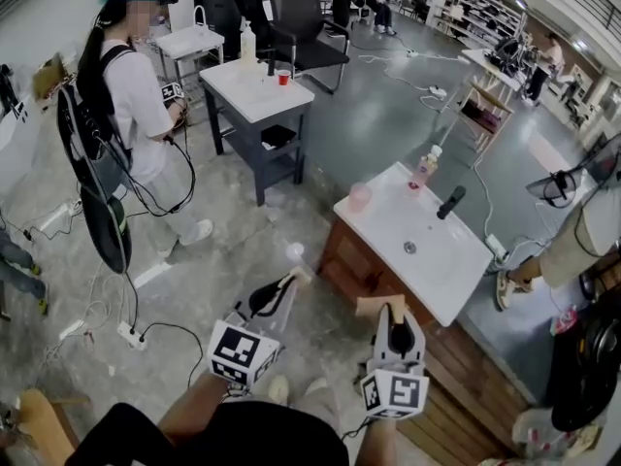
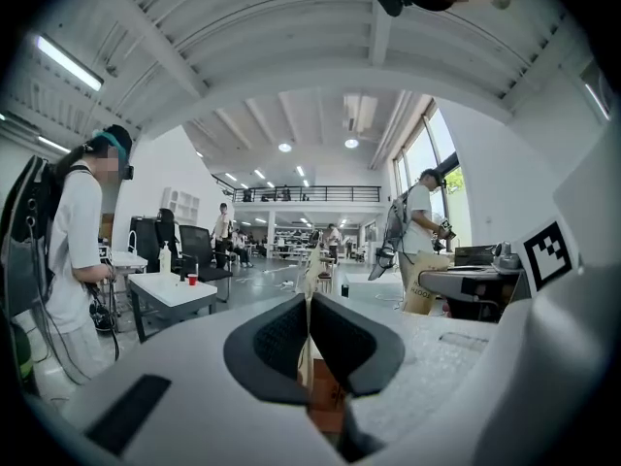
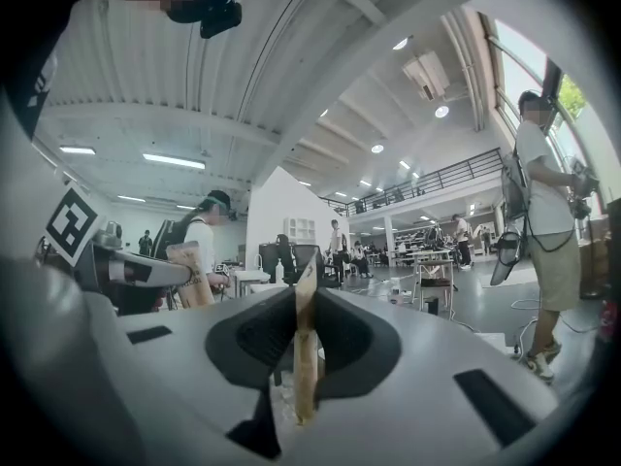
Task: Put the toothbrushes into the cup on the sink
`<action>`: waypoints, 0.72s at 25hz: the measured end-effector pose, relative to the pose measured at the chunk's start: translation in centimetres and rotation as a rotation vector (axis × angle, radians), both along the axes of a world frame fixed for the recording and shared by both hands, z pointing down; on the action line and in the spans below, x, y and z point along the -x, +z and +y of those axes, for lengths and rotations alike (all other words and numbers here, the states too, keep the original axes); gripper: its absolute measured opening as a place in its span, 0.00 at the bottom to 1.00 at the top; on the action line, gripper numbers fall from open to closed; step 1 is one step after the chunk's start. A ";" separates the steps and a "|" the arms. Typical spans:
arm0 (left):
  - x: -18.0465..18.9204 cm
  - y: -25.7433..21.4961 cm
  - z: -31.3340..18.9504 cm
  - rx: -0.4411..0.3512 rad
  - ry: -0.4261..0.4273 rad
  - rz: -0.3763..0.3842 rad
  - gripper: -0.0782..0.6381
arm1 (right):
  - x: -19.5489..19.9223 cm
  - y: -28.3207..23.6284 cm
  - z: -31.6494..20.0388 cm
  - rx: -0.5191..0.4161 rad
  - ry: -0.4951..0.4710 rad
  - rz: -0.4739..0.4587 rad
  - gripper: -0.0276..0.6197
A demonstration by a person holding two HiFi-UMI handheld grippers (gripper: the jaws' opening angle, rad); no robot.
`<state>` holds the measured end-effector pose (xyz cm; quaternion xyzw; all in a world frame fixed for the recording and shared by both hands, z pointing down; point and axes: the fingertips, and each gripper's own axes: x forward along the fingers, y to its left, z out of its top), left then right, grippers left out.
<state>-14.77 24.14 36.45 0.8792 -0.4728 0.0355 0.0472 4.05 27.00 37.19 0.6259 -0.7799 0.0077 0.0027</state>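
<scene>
The left tool is closed tight on a pale toothbrush. In the left gripper view the two pads meet on the thin handle, which rises between them. The right tool is closed on a tan toothbrush. Its jaws stand a little apart, because the flat handle fills the gap. Both tools point about level, side by side above the floor, on the near side of the sink. The right one is just beside the sink's wooden cabinet. The pink cup stands upright on the far left corner of the white worktop, well apart from both toothbrushes. A bottle and a black faucet stand along the far edge.
</scene>
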 end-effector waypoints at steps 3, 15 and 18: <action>0.3 -0.2 -1.0 -0.007 0.001 -0.001 0.12 | 0.3 -0.1 -0.9 -0.002 -0.002 0.002 0.13; -0.1 0.4 -7.1 0.016 -0.025 0.004 0.12 | -0.1 0.1 -7.7 -0.004 -0.027 0.002 0.13; -0.5 0.6 -9.4 0.000 -0.037 -0.006 0.12 | -0.4 0.6 -10.1 0.001 -0.042 0.000 0.13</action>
